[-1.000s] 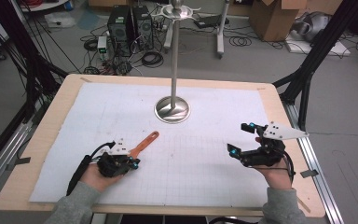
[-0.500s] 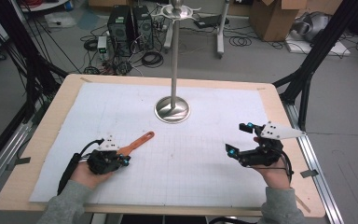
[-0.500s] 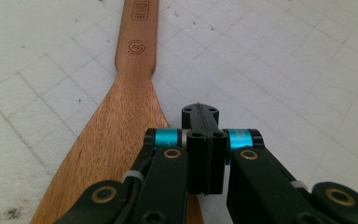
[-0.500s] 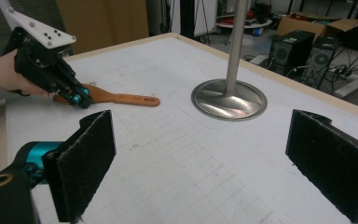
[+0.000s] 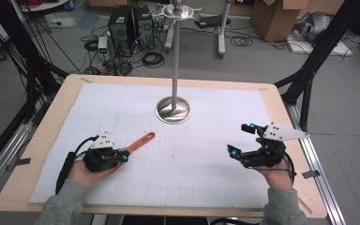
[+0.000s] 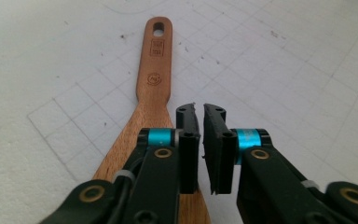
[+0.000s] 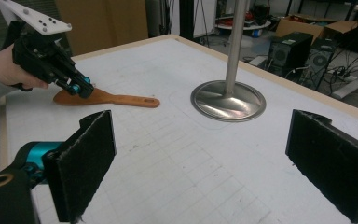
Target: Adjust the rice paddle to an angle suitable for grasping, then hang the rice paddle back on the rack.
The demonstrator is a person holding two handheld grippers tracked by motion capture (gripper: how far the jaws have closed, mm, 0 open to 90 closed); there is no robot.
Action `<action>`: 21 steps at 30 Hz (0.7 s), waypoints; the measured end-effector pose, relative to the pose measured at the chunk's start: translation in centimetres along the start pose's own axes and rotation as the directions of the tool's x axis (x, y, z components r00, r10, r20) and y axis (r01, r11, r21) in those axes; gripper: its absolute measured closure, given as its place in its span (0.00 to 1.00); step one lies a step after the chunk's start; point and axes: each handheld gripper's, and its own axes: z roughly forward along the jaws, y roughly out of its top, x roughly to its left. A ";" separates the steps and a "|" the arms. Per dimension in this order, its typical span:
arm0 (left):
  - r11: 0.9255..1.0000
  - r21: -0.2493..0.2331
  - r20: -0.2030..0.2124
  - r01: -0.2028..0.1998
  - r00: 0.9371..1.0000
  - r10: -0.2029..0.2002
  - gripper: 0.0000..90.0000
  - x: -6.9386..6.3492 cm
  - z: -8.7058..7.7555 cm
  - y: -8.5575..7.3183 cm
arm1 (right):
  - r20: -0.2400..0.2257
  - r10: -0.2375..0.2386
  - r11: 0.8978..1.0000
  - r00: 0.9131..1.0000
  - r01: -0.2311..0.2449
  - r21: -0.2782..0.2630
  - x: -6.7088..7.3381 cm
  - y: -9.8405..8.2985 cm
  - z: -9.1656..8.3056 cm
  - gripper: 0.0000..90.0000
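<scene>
While the spatula (image 5: 138,142) lies flat near the worktop's (image 5: 215,187) front-left corner, left gripper (image 6: 200,109) jaws, just parting, hover over it gripping nothing, right gripper (image 5: 241,139) wide open, empty; next: regrasp the handle.

Lab or robotics workshop, not a home: light plywood-edged work table (image 5: 37,154) covered with a white gridded paper mat (image 5: 206,154), framed by black metal struts (image 5: 318,51) and aluminium rails (image 5: 0,171) bolted along its sides. Bare grey concrete floor (image 5: 258,61) behind it carries black desktop computer towers (image 5: 131,26), loose black cable tangles (image 5: 152,58) and brown cardboard boxes (image 5: 274,16). A polished steel pole stand with a round base (image 5: 173,109) sits mid-table, with instrumented handheld black two-jaw grippers (image 5: 243,140) carrying a grey marker plate and trailing cable, typical data-capture rig.
</scene>
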 end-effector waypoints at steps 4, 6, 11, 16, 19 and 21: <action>0.999 -0.028 0.003 0.018 1.000 -0.018 0.80 0.0 -0.3 0.3 | 0.003 -0.003 1.000 1.000 0.003 0.002 0.0 0.0 0.0 0.08; 0.999 -0.043 0.004 0.027 1.000 -0.027 0.69 0.1 -0.4 0.3 | 0.000 0.001 1.000 1.000 -0.001 0.006 0.1 0.0 0.1 0.08; 0.997 -0.080 0.008 0.015 1.000 -0.015 0.42 0.2 -0.6 0.5 | -0.002 -0.004 1.000 1.000 0.004 0.005 0.0 0.0 0.1 0.08; 0.997 -0.073 -0.026 -0.011 1.000 0.010 0.23 0.2 -0.6 0.6 | -0.004 0.000 1.000 1.000 0.000 0.011 0.1 0.0 0.1 0.08; 0.998 -0.058 -0.038 -0.005 0.999 0.003 0.21 0.7 -0.3 0.6 | -0.004 0.000 1.000 1.000 0.000 0.010 0.1 0.0 0.1 0.08; 0.998 -0.057 -0.036 0.001 0.999 -0.003 0.21 1.0 -0.2 0.8 | -0.004 -0.001 1.000 1.000 0.001 0.008 0.1 0.0 0.1 0.08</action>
